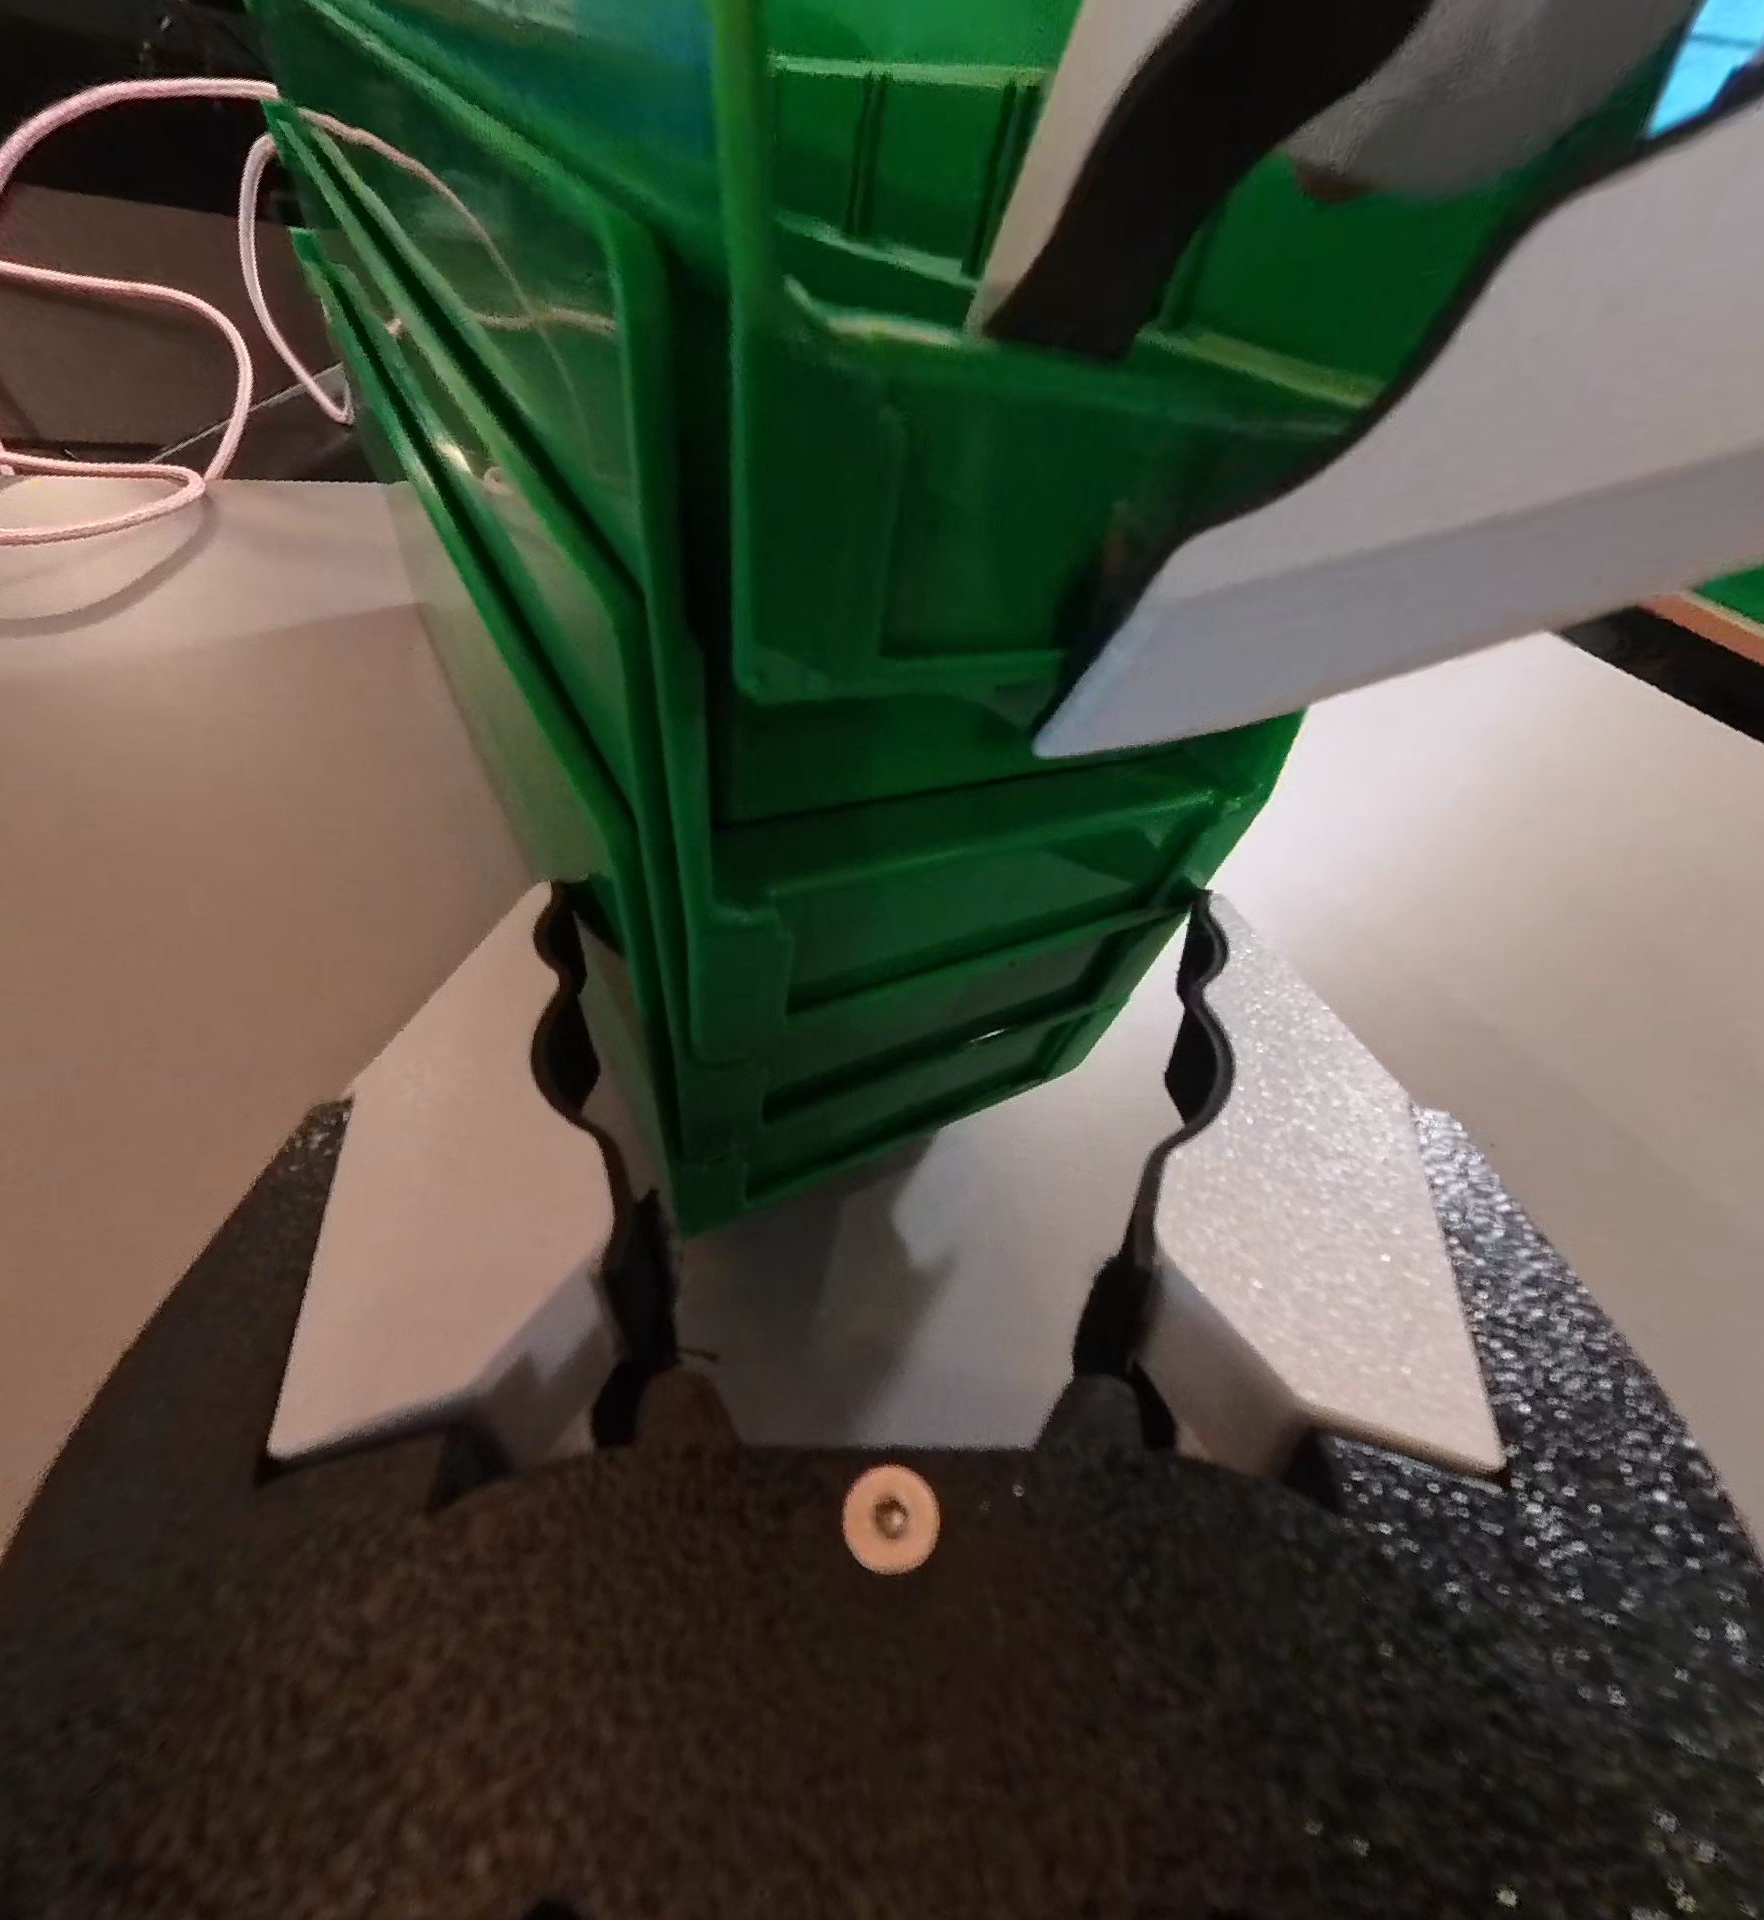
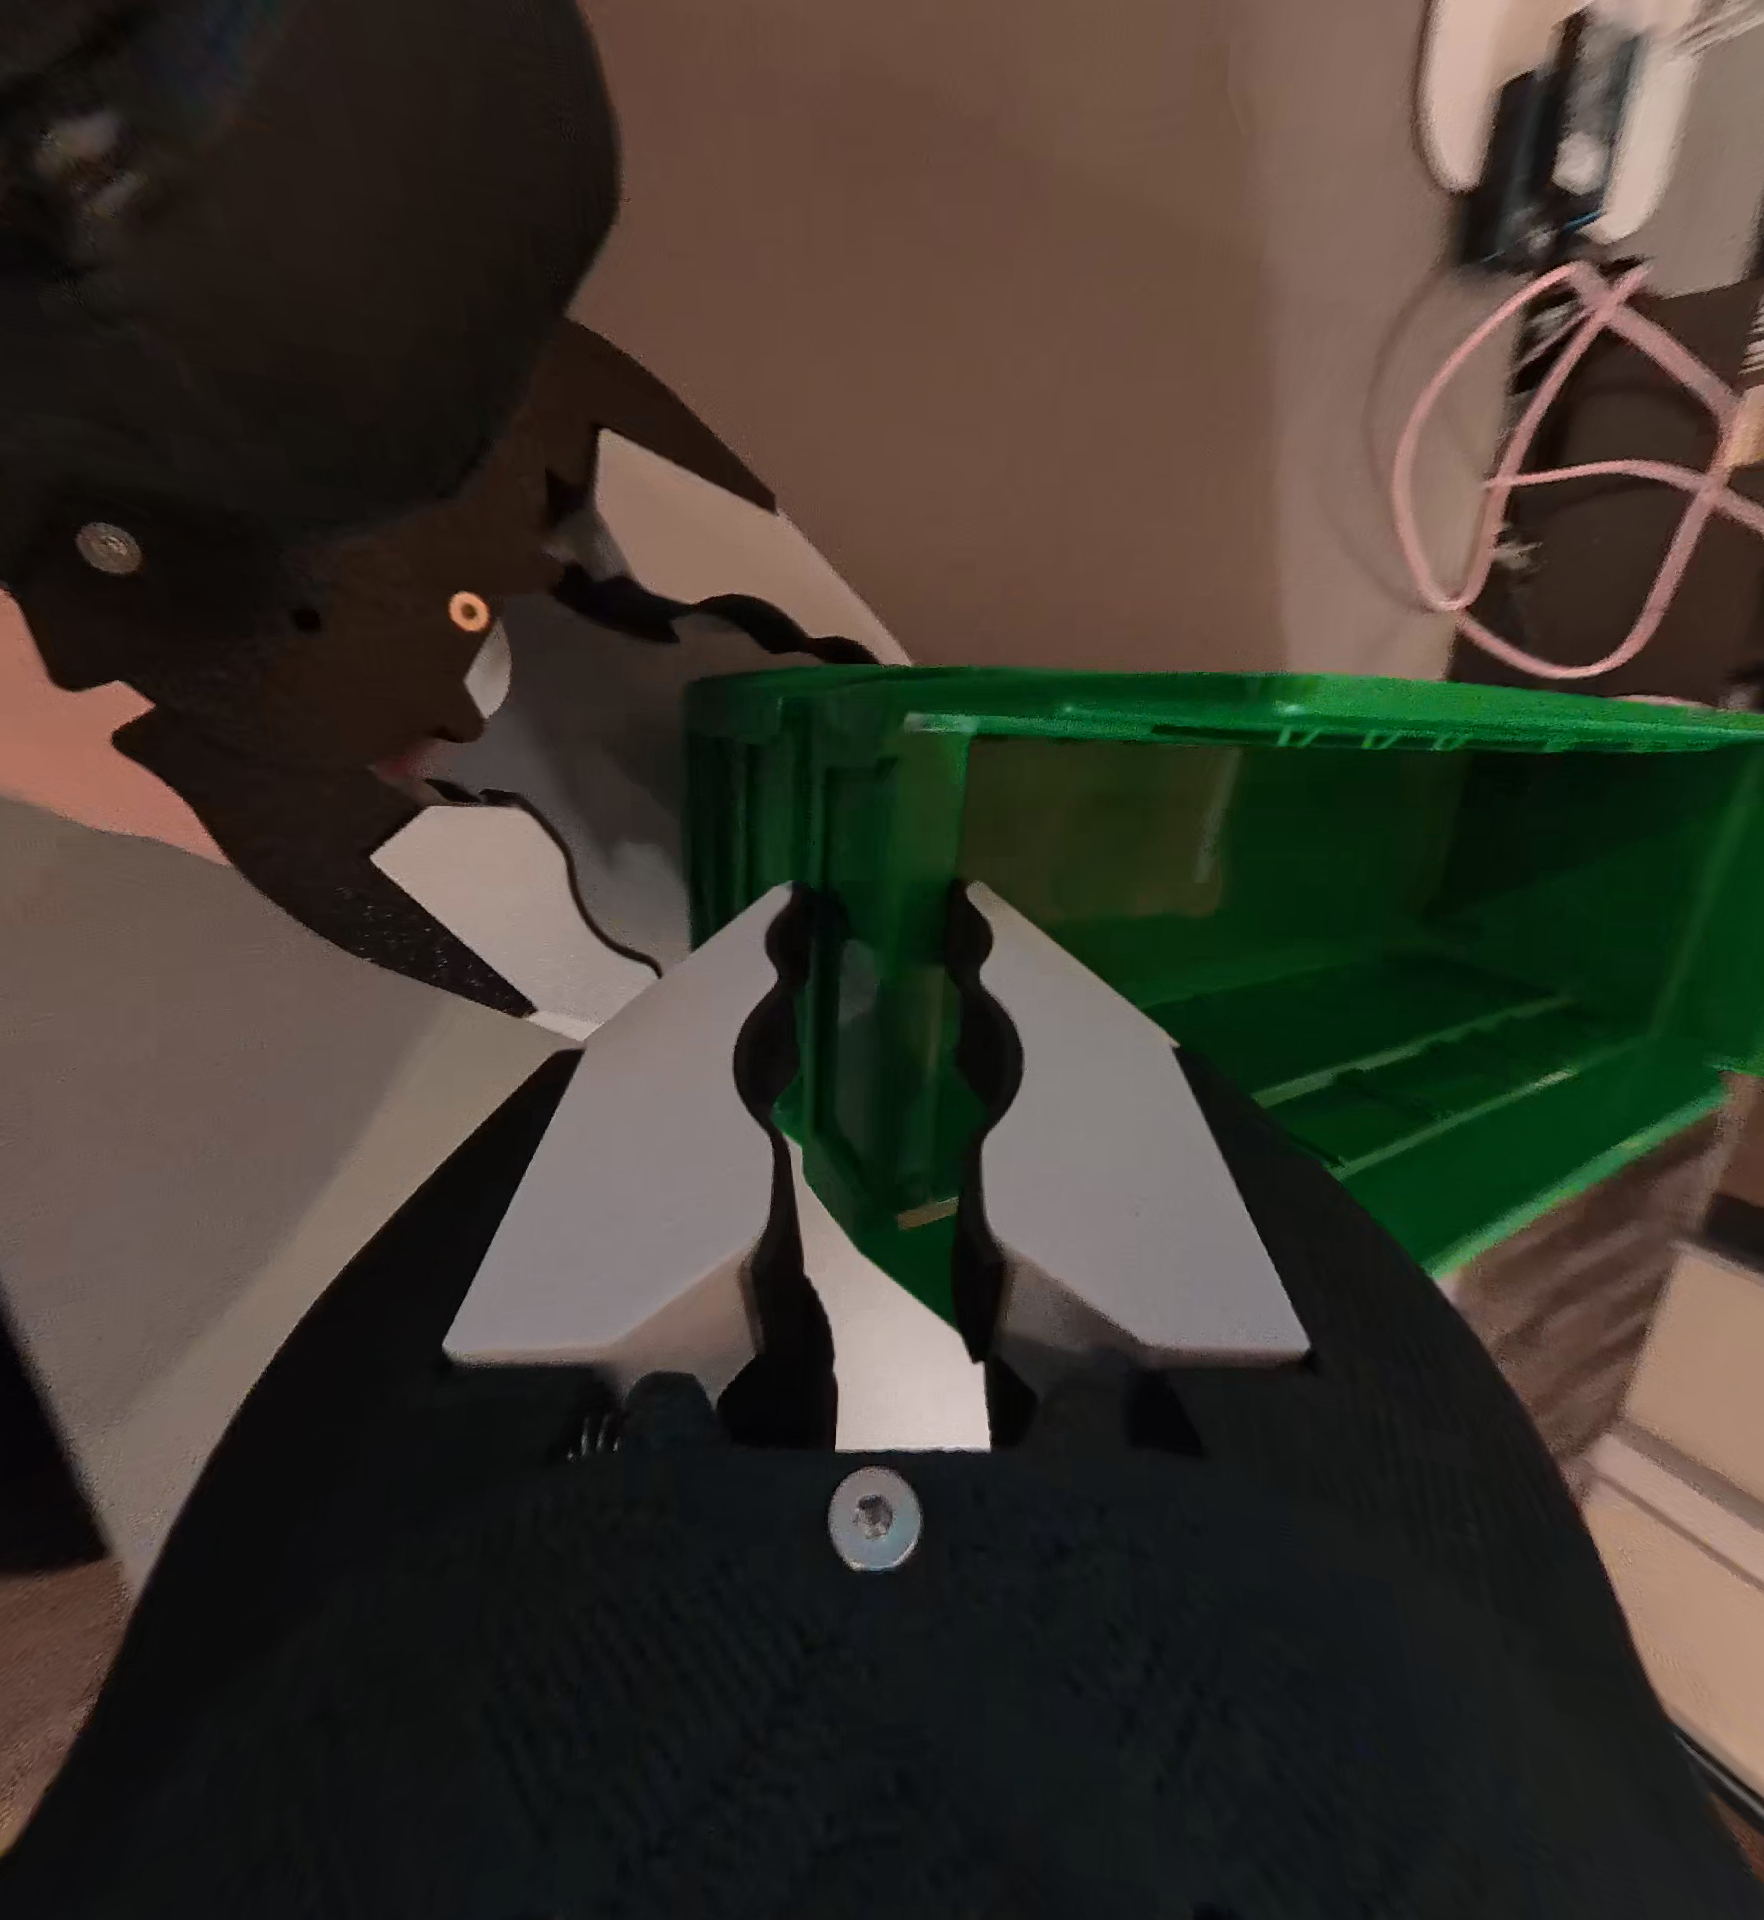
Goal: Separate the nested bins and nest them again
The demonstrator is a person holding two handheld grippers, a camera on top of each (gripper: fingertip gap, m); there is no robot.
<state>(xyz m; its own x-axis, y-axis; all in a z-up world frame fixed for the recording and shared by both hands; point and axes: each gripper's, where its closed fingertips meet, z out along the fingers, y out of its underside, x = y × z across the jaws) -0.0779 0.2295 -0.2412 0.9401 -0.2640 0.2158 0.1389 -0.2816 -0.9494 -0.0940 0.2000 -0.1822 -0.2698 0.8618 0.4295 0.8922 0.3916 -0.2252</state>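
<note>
In the left wrist view, the left hand-held gripper (image 1: 883,1023) is standing open around the lower corner of the green nested bins (image 1: 919,935) at mid-frame above the pale surface (image 1: 130,779), while the right hand-held gripper (image 1: 1075,520) is reaching in from the upper right. In the right wrist view, the right hand-held gripper (image 2: 883,914) is pinching the top bin (image 2: 1377,935) by its wall at centre. With the left one not clamped, the lower bins are probably at risk of lifting along or toppling.
</note>
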